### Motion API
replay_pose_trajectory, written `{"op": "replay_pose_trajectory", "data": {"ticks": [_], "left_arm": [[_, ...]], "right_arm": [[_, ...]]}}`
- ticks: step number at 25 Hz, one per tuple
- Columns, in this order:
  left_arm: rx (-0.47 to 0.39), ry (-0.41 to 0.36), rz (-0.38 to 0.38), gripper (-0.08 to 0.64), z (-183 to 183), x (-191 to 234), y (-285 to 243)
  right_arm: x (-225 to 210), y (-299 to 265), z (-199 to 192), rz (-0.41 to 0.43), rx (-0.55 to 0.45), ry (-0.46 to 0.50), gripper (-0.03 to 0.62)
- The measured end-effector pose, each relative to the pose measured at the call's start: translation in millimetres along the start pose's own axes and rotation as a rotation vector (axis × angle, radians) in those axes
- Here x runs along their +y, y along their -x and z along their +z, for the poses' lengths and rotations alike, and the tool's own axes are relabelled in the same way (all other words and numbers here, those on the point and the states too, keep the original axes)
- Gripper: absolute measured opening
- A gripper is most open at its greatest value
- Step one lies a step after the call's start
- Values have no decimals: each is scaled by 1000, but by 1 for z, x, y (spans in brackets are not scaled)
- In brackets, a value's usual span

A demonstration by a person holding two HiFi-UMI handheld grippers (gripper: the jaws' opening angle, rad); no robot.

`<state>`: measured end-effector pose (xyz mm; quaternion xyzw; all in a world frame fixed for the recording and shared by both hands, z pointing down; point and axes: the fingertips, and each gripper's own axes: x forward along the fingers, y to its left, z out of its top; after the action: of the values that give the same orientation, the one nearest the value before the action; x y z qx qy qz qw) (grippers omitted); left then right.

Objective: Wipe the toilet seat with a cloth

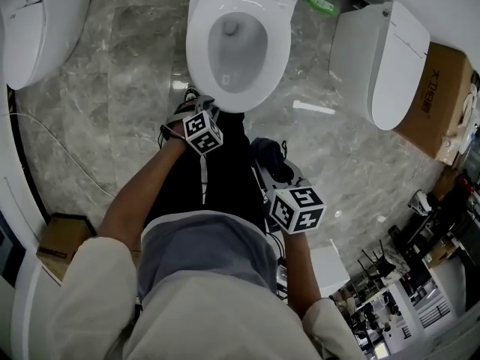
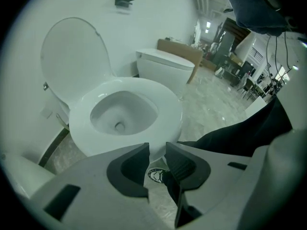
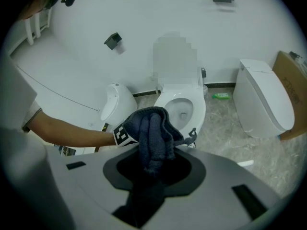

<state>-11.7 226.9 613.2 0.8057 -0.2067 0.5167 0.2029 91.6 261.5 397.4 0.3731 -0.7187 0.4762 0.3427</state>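
Right gripper [image 3: 154, 164] jaws clamp a bunched dark cloth [image 3: 152, 131]; left gripper [image 2: 157, 158] jaws slightly apart, empty. Wiping the toilet seat [image 2: 169, 110], the cloth might slip — into the bowl [image 2: 122, 115].

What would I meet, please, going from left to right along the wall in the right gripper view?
White closed-lid toilet at the left → open white toilet bowl → small green bottle on the floor → white closed-lid toilet at the right → brown cardboard box.
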Motion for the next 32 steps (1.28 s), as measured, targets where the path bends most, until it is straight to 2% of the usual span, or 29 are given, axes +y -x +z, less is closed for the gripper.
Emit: {"op": "replay_pose_trajectory", "data": {"ticks": [4,7,12,16,18,23,28,32], "left_arm": [[-24,67,-4,87,-7,0,-19],[-42,84,4,81,-16,2,-33],[-14,135,-19,51,-29,4,-58],[45,59,-19,44,-38,0,-73],[47,67,-28,44,-42,1,-81],[39,190,-38,37,-51,10,-96],[40,276,-60,21,-51,12,-98],[59,434,-97,21,-50,16,-96]], "right_arm": [[-18,-28,3,-41,-28,-33,97],[-24,-55,1,-52,-33,-60,97],[-42,-97,10,-49,-51,-100,97],[-52,-131,37,-51,-89,-61,97],[-58,-150,56,-53,-110,-42,97],[-87,-197,107,-122,-152,-11,87],[-112,-238,144,-132,-162,41,87],[-135,-272,159,-148,-113,56,86]]}}
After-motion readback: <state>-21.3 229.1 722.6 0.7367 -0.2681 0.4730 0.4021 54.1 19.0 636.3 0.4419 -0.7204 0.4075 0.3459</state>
